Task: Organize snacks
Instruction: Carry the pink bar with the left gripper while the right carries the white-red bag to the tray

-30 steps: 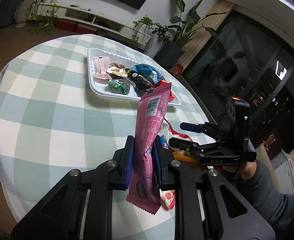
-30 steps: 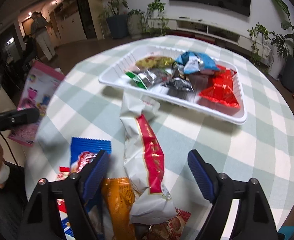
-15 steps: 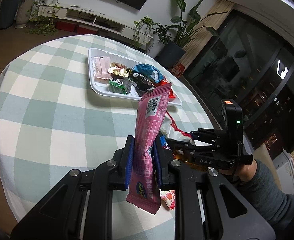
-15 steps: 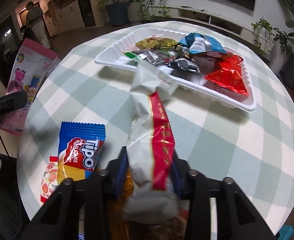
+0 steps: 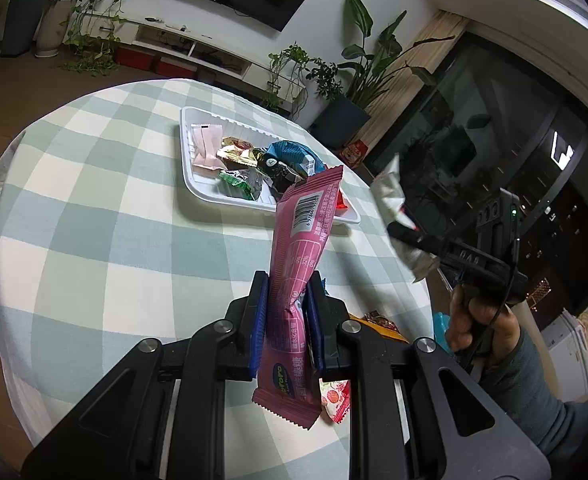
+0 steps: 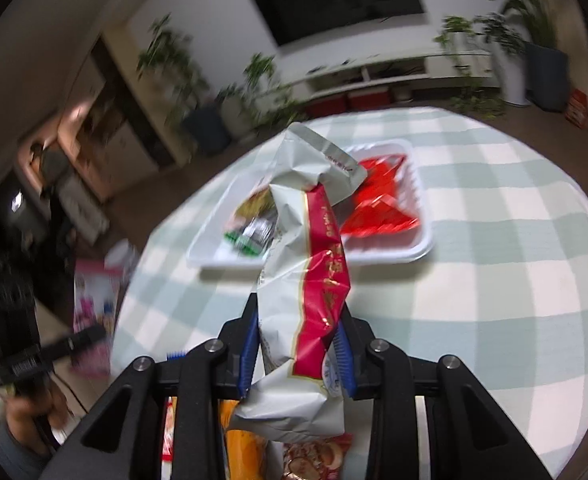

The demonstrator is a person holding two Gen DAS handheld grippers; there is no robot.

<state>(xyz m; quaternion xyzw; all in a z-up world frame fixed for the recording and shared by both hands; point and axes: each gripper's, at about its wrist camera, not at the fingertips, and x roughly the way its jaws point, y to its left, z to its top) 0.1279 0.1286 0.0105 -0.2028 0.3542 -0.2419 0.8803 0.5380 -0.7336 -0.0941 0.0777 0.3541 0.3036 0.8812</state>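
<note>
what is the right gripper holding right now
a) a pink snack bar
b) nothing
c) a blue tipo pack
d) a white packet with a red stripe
d: in the right wrist view the right gripper has its blue pads pressed on the white packet with a red stripe, lifted above the checked table; the pink snack bar is in the left gripper.

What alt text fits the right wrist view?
The right hand-held gripper is shut on a crumpled white and red snack bag held above a checked tablecloth. Behind it sits a white tray of snacks; the picture is motion-blurred.
</note>
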